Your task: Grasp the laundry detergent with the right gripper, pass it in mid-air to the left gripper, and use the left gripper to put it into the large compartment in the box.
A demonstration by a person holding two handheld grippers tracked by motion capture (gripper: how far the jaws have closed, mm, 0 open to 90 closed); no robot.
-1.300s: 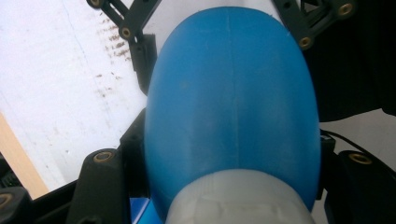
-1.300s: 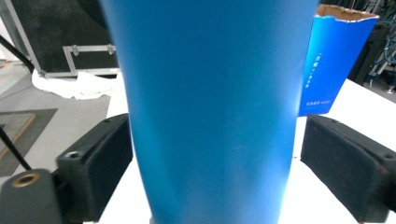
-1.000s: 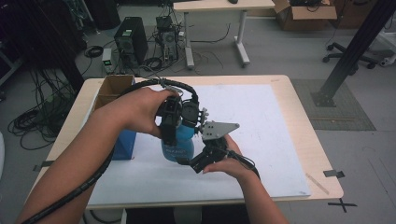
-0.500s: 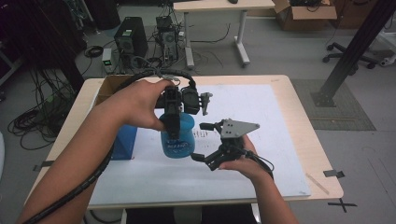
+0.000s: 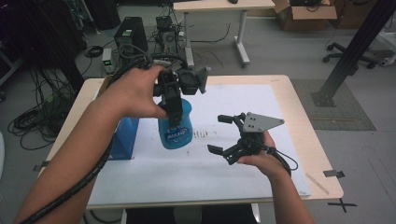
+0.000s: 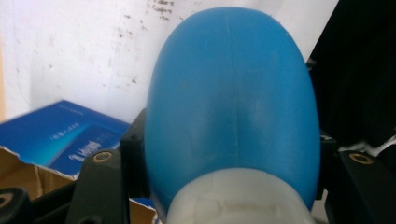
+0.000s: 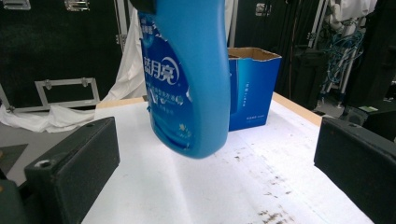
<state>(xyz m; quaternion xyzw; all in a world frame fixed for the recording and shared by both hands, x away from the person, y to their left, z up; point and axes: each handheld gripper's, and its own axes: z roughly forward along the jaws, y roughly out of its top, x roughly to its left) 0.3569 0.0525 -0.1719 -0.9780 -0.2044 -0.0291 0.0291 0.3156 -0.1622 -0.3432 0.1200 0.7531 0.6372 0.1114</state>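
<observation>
A blue detergent bottle (image 5: pixel 175 128) with a white neck hangs tilted above the white sheet, clear of the table. My left gripper (image 5: pixel 173 108) comes down from above and is shut on the bottle's neck. In the left gripper view the bottle (image 6: pixel 233 93) swells out between the two jaws. My right gripper (image 5: pixel 218 134) is held to the right of the bottle, apart from it, open with nothing between its fingers. In the right gripper view the bottle (image 7: pixel 187 70) hangs ahead of the wide-open gripper (image 7: pixel 215 172), label facing it.
An open blue carton (image 5: pixel 125 137) stands at the left of the table (image 5: pixel 299 107), behind the bottle as the carton (image 7: pixel 252 88) appears in the right gripper view. A smudged white sheet (image 5: pixel 243 102) covers most of the tabletop. Cables and equipment stand on the floor beyond.
The left hand has lifted the bottle up and a little back. The right gripper has drawn away from the bottle's base to the right.
</observation>
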